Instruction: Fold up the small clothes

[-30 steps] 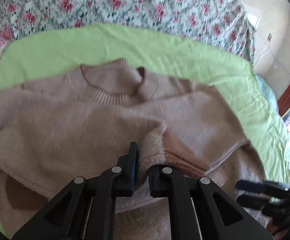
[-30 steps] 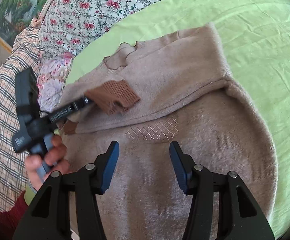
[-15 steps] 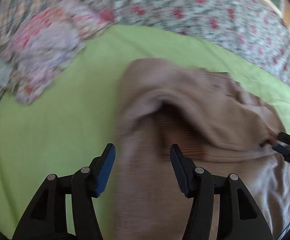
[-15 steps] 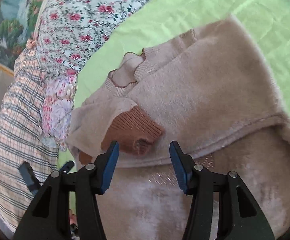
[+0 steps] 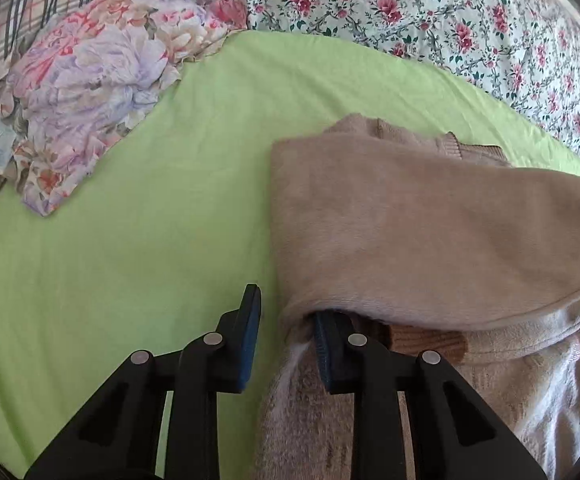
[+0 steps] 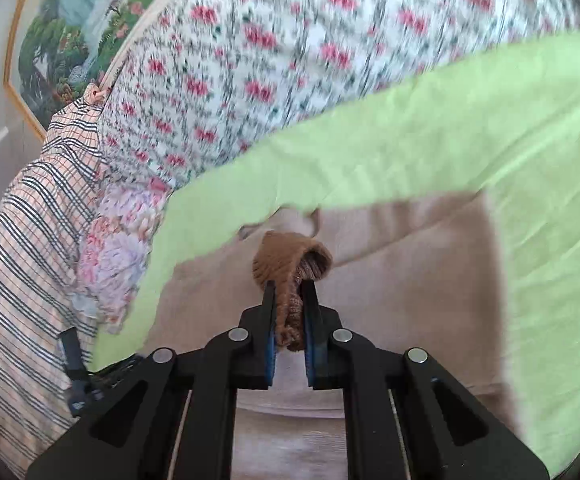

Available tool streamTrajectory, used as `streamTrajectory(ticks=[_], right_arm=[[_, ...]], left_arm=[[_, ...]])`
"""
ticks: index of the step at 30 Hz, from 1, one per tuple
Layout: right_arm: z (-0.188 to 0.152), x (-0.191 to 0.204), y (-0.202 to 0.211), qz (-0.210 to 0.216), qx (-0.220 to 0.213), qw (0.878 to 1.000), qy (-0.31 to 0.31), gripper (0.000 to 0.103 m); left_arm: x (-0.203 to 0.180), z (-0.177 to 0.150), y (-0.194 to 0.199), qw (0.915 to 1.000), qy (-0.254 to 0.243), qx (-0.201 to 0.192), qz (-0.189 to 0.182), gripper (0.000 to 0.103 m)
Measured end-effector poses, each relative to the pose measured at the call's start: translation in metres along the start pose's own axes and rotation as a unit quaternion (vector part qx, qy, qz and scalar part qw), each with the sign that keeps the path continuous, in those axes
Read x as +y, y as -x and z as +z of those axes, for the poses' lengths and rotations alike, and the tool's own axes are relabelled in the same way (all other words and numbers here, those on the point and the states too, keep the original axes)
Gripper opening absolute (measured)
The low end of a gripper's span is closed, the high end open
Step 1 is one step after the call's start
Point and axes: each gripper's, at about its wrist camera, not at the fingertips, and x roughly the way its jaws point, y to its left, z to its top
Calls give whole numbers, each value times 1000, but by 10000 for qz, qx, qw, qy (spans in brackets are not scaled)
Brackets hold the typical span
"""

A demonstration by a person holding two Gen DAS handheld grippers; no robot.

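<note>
- Right tool, open before, has just closed on the brown cuff.
- Left tool has been closing; sweater edge between the fingers, unpinched.
- Green bed sheet bare toward the pillow-side edge.

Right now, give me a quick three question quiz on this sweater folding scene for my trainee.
1. What does the right claw grip? A: the brown ribbed cuff. B: a sock. C: a towel.
2. True or false: the sweater lies on blue bedding.
3. In the left wrist view, what patterned thing lies up and to the left of the sweater?

Key
1. A. The jaws have just been closing and now pinch the cuff.
2. False. It lies on a green sheet.
3. A floral pillow.
</note>
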Motion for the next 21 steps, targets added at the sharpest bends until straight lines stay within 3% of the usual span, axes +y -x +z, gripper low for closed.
streamTrajectory(ticks=[5, 9, 11, 13, 17, 21], right_arm=[[-24, -38, -25, -500, 548, 9972, -102, 12], [-38, -50, -41, -606, 793, 9948, -188, 12], [-39, -58, -40, -530, 837, 9941, -442, 18], [-38, -65, -35, -468, 794, 9938, -621, 28], [-37, -77, -22, -359, 534, 9933, -960, 49], [-35, -62, -41, -395, 807, 9943, -570, 51]], left_arm=[[-5, -10, -2, 10000, -23, 72, -3, 26], [1, -15, 3, 9996, -25, 216, -205, 29], [9, -18, 8, 9983, -50, 336, -483, 31], [19, -18, 15, 9970, 4, 369, -677, 45], [34, -12, 32, 9955, 140, 113, -929, 54], [24, 1, 14, 9967, 94, 167, -788, 55]])
